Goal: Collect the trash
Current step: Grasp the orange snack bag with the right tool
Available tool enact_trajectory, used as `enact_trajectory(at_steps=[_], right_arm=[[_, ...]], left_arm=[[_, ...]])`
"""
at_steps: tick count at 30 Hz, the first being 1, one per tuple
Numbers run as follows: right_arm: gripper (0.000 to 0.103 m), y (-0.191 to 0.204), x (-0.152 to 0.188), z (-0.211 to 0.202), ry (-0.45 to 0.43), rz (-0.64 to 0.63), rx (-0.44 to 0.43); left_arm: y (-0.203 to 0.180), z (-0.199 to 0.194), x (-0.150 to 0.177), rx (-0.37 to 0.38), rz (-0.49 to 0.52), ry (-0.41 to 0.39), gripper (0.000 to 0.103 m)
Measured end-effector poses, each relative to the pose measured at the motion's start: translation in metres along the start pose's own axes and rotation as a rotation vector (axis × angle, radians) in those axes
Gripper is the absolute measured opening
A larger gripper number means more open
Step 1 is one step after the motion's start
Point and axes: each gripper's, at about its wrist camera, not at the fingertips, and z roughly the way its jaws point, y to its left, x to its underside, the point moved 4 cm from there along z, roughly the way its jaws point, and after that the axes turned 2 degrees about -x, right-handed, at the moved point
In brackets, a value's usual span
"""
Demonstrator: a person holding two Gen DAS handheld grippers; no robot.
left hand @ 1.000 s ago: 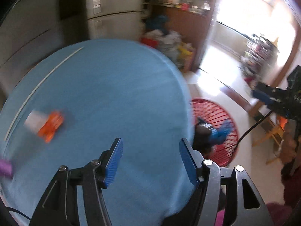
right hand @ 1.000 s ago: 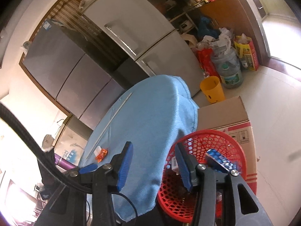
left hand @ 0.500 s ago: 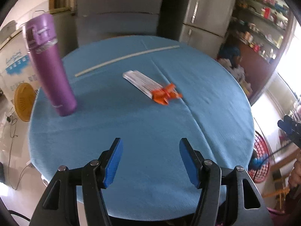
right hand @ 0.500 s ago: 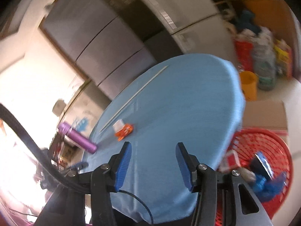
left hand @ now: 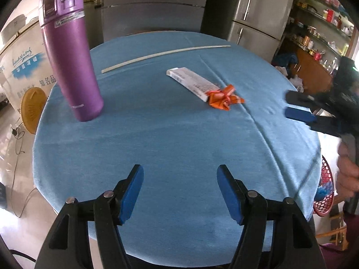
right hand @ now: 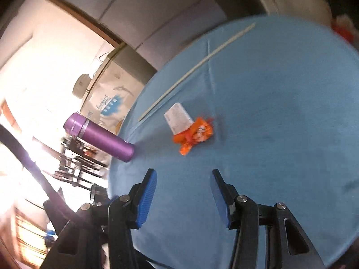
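Note:
A crumpled orange wrapper [left hand: 224,98] lies on the round table's blue cloth [left hand: 170,143], touching the end of a flat white packet [left hand: 190,83]. In the right wrist view the orange wrapper [right hand: 194,135] and white packet [right hand: 178,117] sit a short way ahead of my right gripper [right hand: 182,192], which is open and holds nothing. My left gripper [left hand: 179,190] hangs over the near edge of the table, its jaws opening with nothing between them. The right gripper [left hand: 298,106] also shows at the right edge of the left wrist view, held by a hand [left hand: 346,170].
A tall purple flask [left hand: 71,51] stands on the table's left side, seen as the purple flask [right hand: 101,137] in the right wrist view. A long white stick [left hand: 163,55] lies across the far side. A red basket [left hand: 325,190] sits on the floor beyond the table's right edge. Refrigerators stand behind.
Both views have swung from the red basket onto the table. The wrapper and packet are now nearer and more central in the right wrist view. The left jaws stand a little wider.

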Motion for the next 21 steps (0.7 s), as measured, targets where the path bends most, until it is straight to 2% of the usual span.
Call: enact_trajectory(at_steps=[7,12,16,21], right_arm=[[0.053,-0.022,-0.03,0.071,0.043,0.226,-0.03],[0.053,-0.03,-0.041,0.095,0.043,0.306,0.039],[0.051,-0.031,-0.046,0.109,0.026,0.315,0.108],[0.042,-0.017,-0.043,0.119,0.021,0.196,0.182]], left_arm=[[0.02,0.001,0.0,-0.002,-0.021,-0.007,0.068],[0.029,0.002,-0.001,0.011,-0.031,-0.013,0.068],[0.032,0.002,-0.006,0.015,-0.036,-0.018,0.068],[0.033,0.002,-0.021,0.011,-0.05,-0.03,0.068]])
